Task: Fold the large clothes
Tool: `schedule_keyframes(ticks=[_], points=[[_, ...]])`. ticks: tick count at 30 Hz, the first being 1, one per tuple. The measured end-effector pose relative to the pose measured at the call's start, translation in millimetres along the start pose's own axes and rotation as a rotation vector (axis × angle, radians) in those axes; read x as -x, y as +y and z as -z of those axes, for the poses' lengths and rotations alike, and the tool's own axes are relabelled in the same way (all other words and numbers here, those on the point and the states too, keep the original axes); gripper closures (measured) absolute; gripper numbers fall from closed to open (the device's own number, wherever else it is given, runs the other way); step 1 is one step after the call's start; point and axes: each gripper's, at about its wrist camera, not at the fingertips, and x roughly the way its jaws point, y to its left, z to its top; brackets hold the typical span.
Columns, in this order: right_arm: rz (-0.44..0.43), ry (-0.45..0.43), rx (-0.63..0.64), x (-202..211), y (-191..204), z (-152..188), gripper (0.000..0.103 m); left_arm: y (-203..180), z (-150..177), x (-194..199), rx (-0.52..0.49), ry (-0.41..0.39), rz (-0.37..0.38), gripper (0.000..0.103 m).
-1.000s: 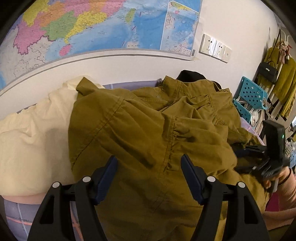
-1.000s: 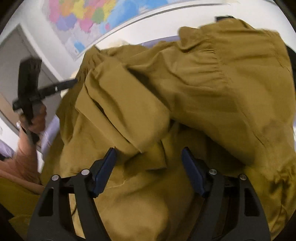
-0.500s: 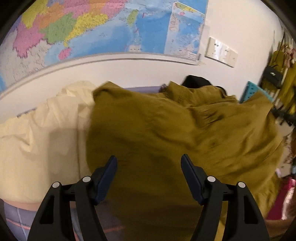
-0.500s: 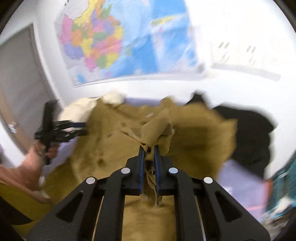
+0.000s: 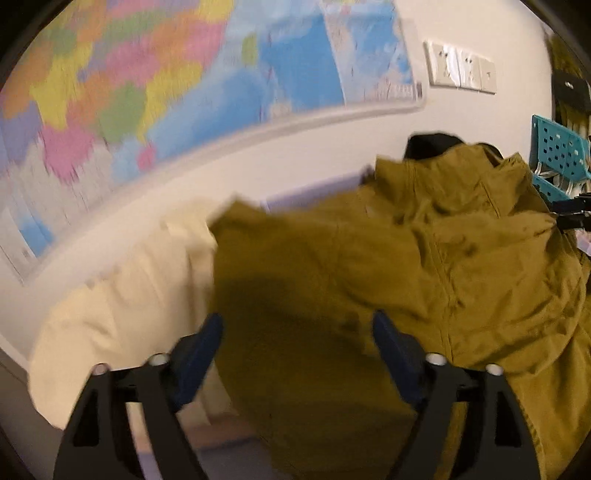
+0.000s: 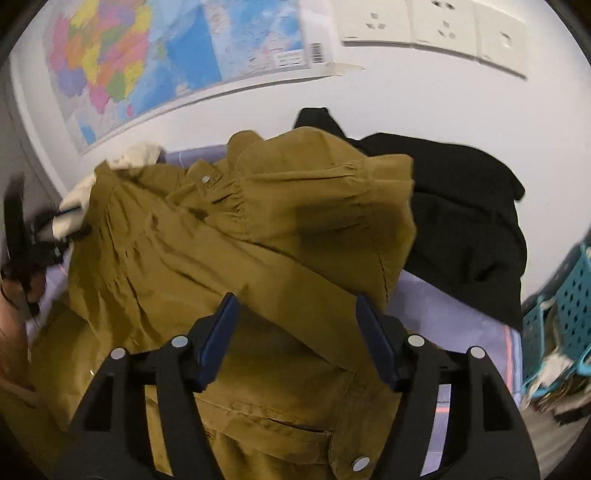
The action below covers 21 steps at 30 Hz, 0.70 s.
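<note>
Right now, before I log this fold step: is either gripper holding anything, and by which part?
Nothing is held. The left gripper and right gripper both have jaws opening above the olive jacket, pads clear of the fabric.

White wall, colourful map

No legible text in either view. Wall map: coloured regions only; place names too small and blurred to read. Its lower right corner carries a white label with small print, unreadable, and a barcode whose digits cannot be made out. In the left wrist view the same map is motion-blurred throughout. Wall sockets: no markings discernible.
</note>
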Motion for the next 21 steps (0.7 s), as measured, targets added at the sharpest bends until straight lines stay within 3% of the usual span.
schedule_keyframes(ticks=[3,4,5,6,7,10,13,15,18,21], points=[[0.044,0.026,0.064,-16,14,-5,0.041,-4,-12,-17,-0.014,0.026,0.017,0.02],[0.042,0.034,0.072,-21,17,-8,0.052,-4,-13,-26,-0.006,0.045,0.022,0.022],[0.036,0.048,0.087,-28,21,-10,0.075,-4,-14,-37,0.007,0.077,0.009,0.027],[0.025,0.062,0.105,-33,25,-12,0.088,-4,-12,-51,0.009,0.117,-0.009,0.028],[0.026,0.068,0.142,-36,33,-15,0.095,-2,-10,-58,0.011,0.135,-0.024,0.033],[0.06,0.007,0.219,-21,50,-30,0.099,11,-6,-60,0.081,0.181,-0.084,0.041],[0.048,-0.134,0.209,7,55,-55,0.099,22,-10,-52,0.114,0.144,-0.126,0.044],[0.031,-0.163,0.215,6,59,-65,0.099,27,-11,-51,0.138,0.129,-0.159,0.044],[0.084,-0.088,0.218,-30,56,-69,0.098,28,-9,-57,0.139,0.145,-0.171,0.044],[0.09,0.014,0.131,-66,33,-63,0.088,24,-7,-53,0.106,0.124,-0.175,0.042]])
